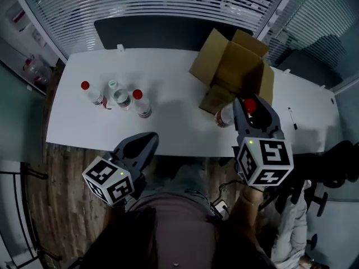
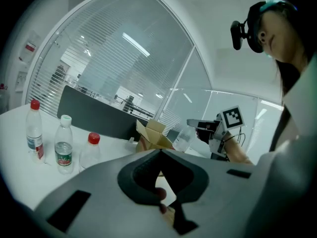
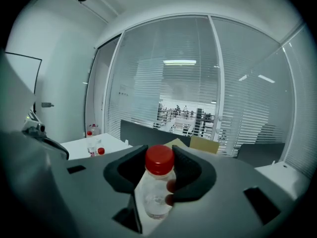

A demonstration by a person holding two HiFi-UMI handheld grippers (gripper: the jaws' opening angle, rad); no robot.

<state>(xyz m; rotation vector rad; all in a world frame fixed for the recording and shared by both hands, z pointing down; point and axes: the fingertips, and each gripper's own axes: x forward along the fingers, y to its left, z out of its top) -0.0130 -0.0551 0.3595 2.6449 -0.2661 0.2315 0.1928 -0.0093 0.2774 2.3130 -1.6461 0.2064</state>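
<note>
The right hand-held gripper [image 3: 159,151] pinches a red-capped bottle [image 3: 154,192] between its jaws. The left hand-held gripper [image 2: 159,151] is pressed together, empty.

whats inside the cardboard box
In the head view the box stands open and only bare cardboard walls show, with no item inside. Its near part is covered by the right gripper and the bottle it holds, so that part cannot be seen.

No readable text anywhere, bottle labels [image 2: 63,157] blurred (only colour bands show), no legible numbers or signs
</note>
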